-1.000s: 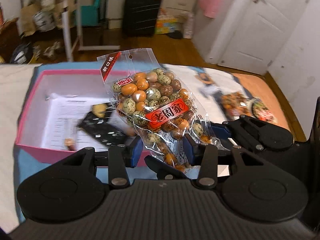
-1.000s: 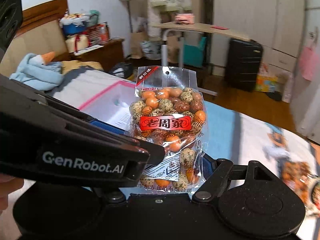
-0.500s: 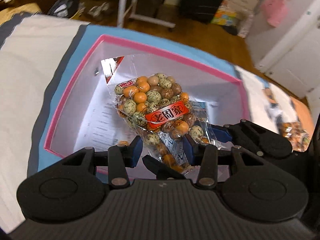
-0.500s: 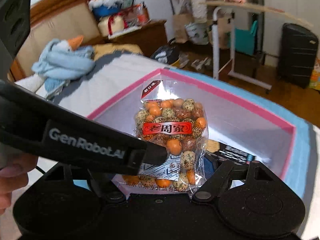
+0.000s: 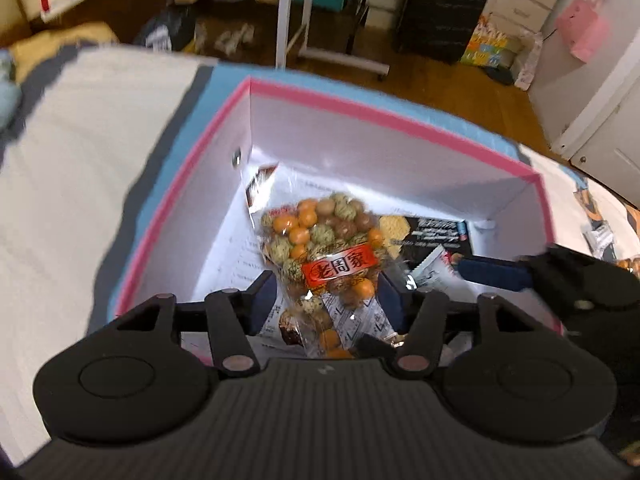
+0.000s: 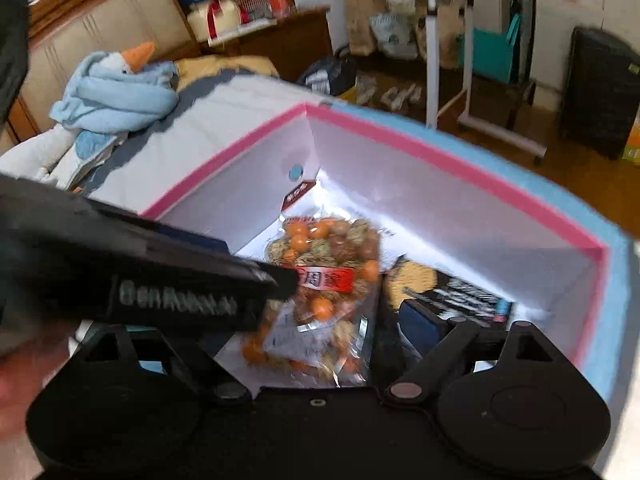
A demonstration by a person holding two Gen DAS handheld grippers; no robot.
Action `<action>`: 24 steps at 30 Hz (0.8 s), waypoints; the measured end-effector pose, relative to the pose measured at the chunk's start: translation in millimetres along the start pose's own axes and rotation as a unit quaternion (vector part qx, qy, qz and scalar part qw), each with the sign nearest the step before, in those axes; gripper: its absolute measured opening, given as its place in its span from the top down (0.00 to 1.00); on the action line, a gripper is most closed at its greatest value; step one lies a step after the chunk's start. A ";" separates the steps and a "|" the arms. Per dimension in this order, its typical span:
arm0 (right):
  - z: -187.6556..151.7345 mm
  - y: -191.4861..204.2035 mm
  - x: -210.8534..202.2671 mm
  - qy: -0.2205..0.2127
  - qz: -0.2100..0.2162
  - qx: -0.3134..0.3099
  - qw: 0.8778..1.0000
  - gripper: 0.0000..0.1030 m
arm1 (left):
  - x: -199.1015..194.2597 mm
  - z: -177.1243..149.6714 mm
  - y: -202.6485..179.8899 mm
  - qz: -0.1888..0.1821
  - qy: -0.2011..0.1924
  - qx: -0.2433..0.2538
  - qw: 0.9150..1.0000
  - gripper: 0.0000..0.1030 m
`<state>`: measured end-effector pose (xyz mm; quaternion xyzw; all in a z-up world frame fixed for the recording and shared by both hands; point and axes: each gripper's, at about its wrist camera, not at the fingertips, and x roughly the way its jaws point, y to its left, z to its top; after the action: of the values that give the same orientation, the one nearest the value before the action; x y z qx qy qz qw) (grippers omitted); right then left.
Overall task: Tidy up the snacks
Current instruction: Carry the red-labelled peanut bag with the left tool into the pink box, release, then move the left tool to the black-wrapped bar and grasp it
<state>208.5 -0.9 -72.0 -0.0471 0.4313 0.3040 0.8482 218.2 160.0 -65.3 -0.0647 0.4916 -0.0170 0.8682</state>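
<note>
Both grippers have carried the bag of coated peanuts from above the bed down into the pink-rimmed box, and the bag now lies inside it, its clear header tucked toward the far left corner and its body on the printed paper lining the floor. The left gripper has just been opening: its blue fingers stand apart on either side of the bag's near end, with the bag between them but seemingly no longer pinched. The right gripper has also just been opening and stands wide; its right finger sits clear of the bag, while its left finger is hidden behind the left tool. A black snack packet already lies just to the right of the bag. Judging by this, the bag counts as placed; what remains is lifting both tools out without dragging it, then fetching the snacks lying on the bed at the right edge
</note>
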 end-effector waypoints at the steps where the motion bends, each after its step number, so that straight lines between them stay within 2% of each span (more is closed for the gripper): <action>1: -4.8 -1.9 -15.3 -0.015 -0.001 -0.001 1.000 0.12 | -7.7 -0.2 -2.3 -0.001 -0.010 0.006 1.000 0.45; 6: -28.6 -12.8 -88.5 -0.063 -0.026 -0.020 0.998 0.12 | -52.4 -6.4 -26.6 -0.011 -0.047 0.056 0.997 0.44; 11: -55.6 -39.0 -154.2 -0.078 -0.063 -0.025 0.995 0.12 | -90.5 -13.3 -62.4 -0.051 -0.040 0.102 0.993 0.44; 16: -87.3 -77.7 -209.1 -0.095 -0.056 0.016 0.994 0.12 | -108.9 -23.5 -103.3 -0.103 -0.025 0.132 0.986 0.44; 21: -129.2 -103.8 -232.8 -0.119 -0.068 0.041 0.990 0.12 | -104.1 -38.8 -153.5 -0.140 -0.020 0.161 0.977 0.44; 24: -150.9 -109.5 -224.7 -0.089 -0.094 0.032 0.991 0.12 | -87.2 -51.9 -183.6 -0.160 -0.006 0.175 0.971 0.44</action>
<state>63.7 -248.0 -15.3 -0.0332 0.3568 0.2119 0.9092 135.0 -18.8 6.3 0.0108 0.4594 -0.2410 0.8548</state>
